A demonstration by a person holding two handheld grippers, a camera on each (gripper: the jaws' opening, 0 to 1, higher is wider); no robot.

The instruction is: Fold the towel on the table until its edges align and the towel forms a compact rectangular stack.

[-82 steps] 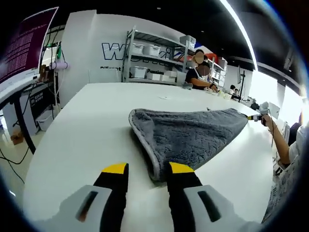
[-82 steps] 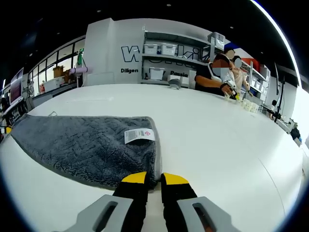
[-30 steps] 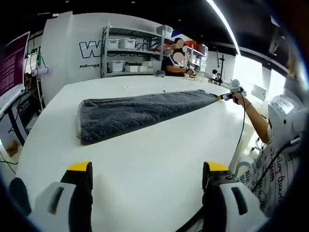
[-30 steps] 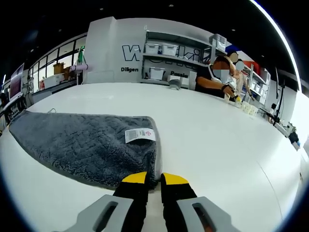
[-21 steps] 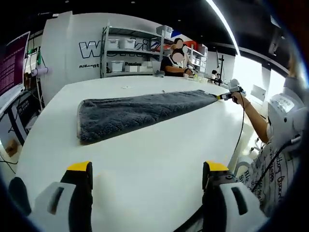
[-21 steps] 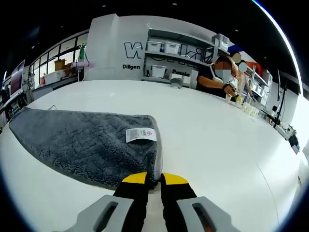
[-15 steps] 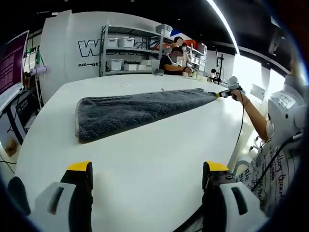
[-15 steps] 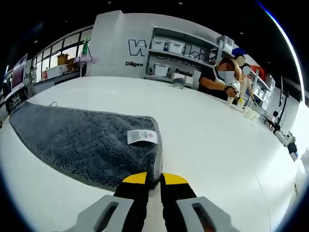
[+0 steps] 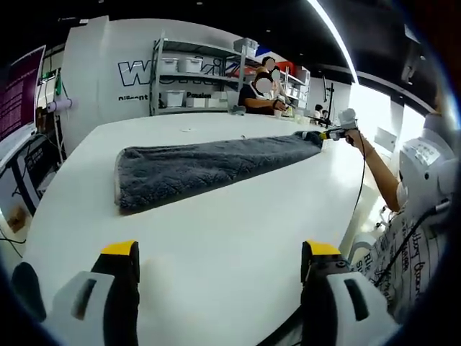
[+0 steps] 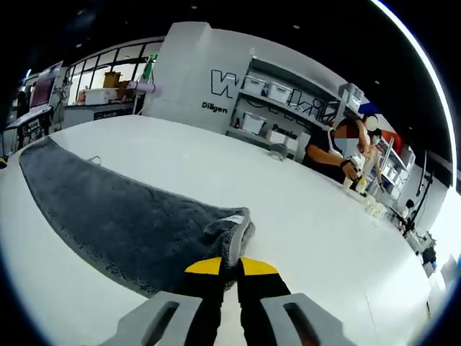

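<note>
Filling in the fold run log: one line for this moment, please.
left gripper: open, off towel | right gripper: shut on towel corner, lifted | towel: stretched long on table | fold: unfinished

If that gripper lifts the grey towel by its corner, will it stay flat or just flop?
Probably flop: the towel already curls up where the right gripper pinches its corner. It looks plush and thick, so likely heavyish, dragging along the table rather than sliding freely.
</note>
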